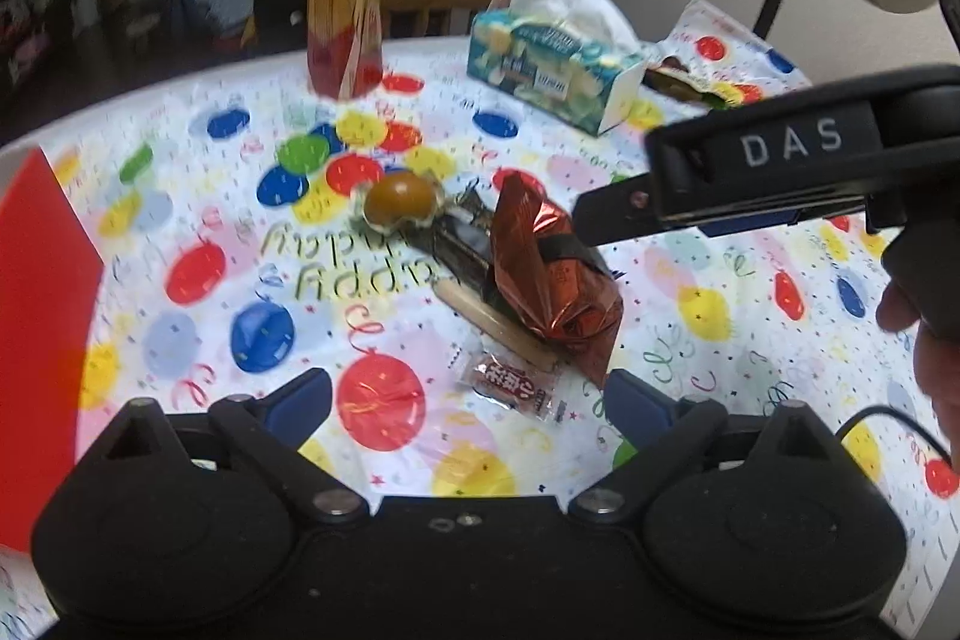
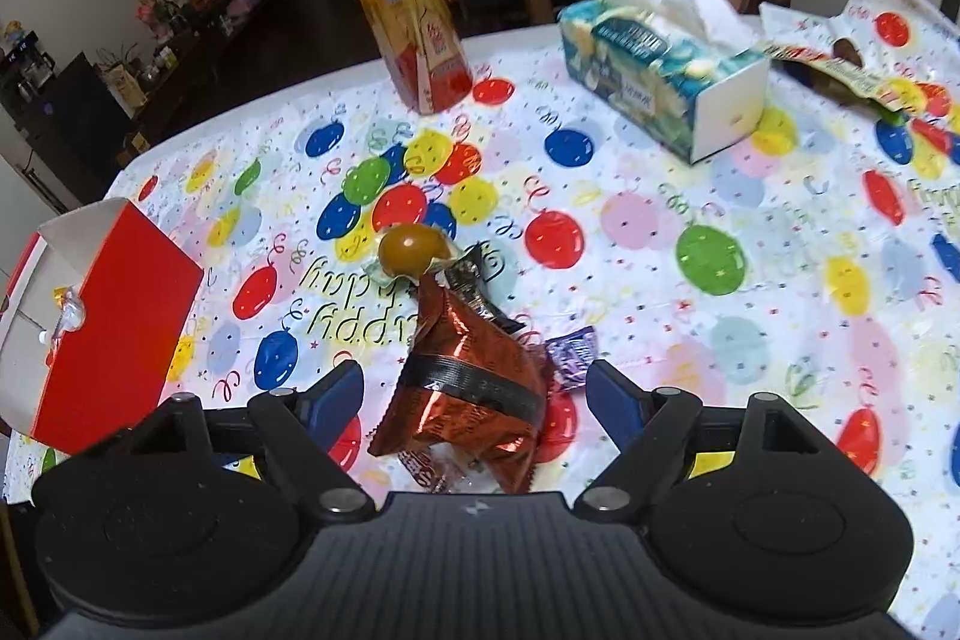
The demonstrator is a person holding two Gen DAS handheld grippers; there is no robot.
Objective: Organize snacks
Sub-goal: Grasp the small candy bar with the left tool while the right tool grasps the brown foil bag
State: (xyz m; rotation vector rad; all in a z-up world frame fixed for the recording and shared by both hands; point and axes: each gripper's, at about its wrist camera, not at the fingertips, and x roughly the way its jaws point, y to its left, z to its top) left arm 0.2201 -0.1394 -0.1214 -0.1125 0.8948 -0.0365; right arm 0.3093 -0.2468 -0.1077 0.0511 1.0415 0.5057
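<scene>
A: Snacks heaped mid-bench [image 2: 630, 280]; foil bag [image 2: 474, 400] between the right tongs [image 2: 474, 394], agape, not gripping.

B: Left tongs [image 1: 468, 400] empty, wide over the candy [image 1: 510, 382]. We advise lowering squarely, then carrying to the red box [image 2: 114, 328].

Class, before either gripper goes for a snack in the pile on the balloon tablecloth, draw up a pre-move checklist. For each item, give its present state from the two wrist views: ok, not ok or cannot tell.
1. Left gripper open, nothing between its fingers: ok.
2. Right gripper open, pads not pressing the red foil bag between them: ok.
3. Red box open to receive snacks: ok; already holds something, cannot tell what.
4. Small red-and-white wrapped candy free of the pile: cannot tell.
5. Bottle and tissue box clear of the pile: ok.
6. Grippers clear of each other: not ok, both crowd the same pile.
</scene>
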